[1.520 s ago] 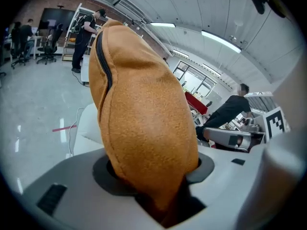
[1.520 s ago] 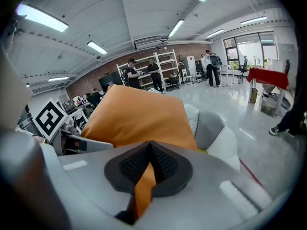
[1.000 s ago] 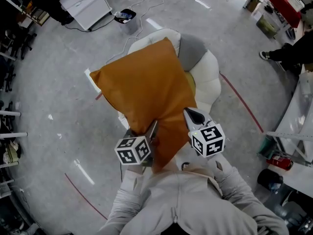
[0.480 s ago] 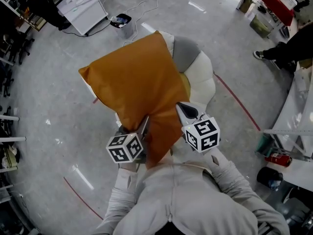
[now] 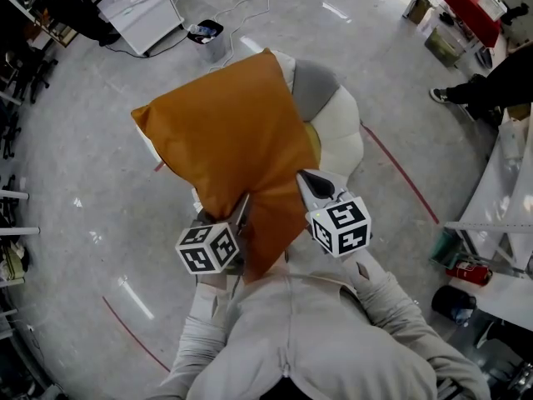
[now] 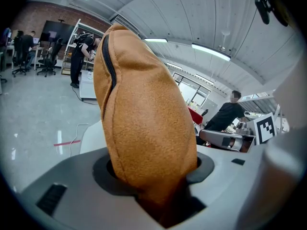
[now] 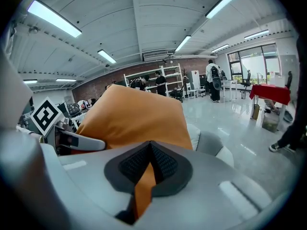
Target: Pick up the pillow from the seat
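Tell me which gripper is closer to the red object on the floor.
Right. The right gripper, shut on the orange pillow, is on the red object's side; the left gripper grips the pillow's other side, farther away.

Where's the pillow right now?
Centre of the head view: the orange pillow is held up over the white seat, its near edge clamped by the left tongs and right tongs.

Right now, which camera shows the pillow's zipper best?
The left gripper view: the dark zipper runs down the near edge of the pillow, close up. The head view shows only the pillow's broad orange face. The right gripper view shows another orange side, with no zipper visible.
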Tool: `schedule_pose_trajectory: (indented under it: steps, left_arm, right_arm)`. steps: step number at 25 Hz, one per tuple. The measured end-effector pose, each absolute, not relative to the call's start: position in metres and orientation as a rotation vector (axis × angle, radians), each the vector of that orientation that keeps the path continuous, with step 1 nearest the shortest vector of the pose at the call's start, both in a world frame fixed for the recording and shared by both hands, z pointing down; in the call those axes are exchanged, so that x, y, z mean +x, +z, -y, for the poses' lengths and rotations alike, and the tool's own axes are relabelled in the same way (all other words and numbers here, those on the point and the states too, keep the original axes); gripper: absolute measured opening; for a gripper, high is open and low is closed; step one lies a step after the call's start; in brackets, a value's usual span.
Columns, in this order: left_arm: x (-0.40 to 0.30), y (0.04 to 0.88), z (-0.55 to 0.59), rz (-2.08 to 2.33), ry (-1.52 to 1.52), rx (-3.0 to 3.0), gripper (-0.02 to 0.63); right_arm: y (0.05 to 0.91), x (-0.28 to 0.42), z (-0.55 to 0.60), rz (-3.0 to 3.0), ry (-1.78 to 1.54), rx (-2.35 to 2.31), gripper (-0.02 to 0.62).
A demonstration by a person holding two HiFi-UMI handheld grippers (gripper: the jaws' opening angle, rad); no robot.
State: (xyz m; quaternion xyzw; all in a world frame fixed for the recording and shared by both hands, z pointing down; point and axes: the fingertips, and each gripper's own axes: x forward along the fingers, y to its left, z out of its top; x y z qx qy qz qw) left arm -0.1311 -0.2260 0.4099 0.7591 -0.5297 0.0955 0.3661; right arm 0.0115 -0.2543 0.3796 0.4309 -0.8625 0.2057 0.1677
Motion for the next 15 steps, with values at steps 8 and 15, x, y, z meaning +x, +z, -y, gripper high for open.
schedule_pose_trajectory:
  steps: [8,15]
  left_arm:
    - [-0.132,0.409,0.223,1.359,0.232,1.951,0.245]
    - [-0.133,0.407,0.219,1.353,0.227,1.956,0.246]
  right_arm:
    - [0.377,0.011,0.249,2.454,0.571,1.223,-0.002]
    - [0.377,0.01,0.242,2.446,0.569,1.219,-0.002]
